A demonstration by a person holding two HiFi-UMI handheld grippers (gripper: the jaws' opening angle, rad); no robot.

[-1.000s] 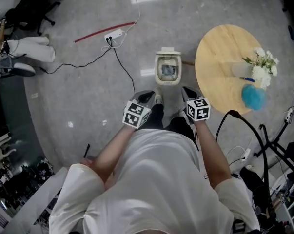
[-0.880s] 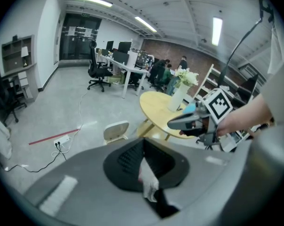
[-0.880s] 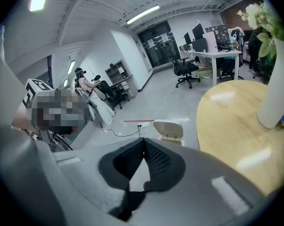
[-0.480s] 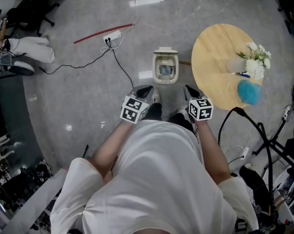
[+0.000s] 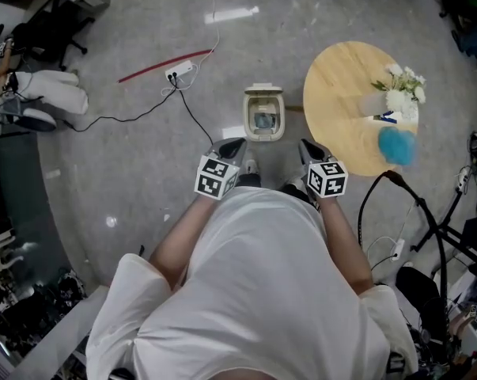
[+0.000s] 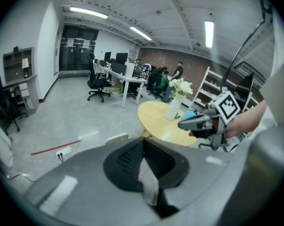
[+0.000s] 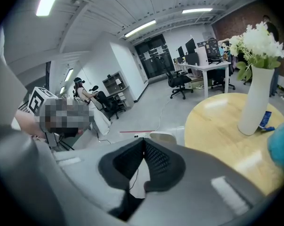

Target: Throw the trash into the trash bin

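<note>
Head view: person stands on a grey floor. Trash bin (image 5: 263,117) sits on the floor straight ahead, lid up, opening facing upward. Left gripper (image 5: 232,147) and right gripper (image 5: 308,148) are held side by side, both angled forward and down. The bin lies ahead of, below and between them, its long axis running away from the person. Both tips look about equally near it. Round table (image 5: 345,101) stands just right of the bin, with a vase of flowers (image 5: 396,100) and a blue object (image 5: 397,145) on it. The trash itself cannot be seen from here

Left gripper view: jaws closed on the trash (image 6: 149,185), a crumpled whitish scrap pinched between the pads and hanging behind the tips. The bin lid peeks just past the tips, slightly left

Right gripper view: jaws together, nothing gripped. Only floor and a cable (image 7: 132,178) show through the gap behind the tips

Judgement: the left hand carries the load. Its tips need to go forward and a little right, over the opening, before letting go
</note>
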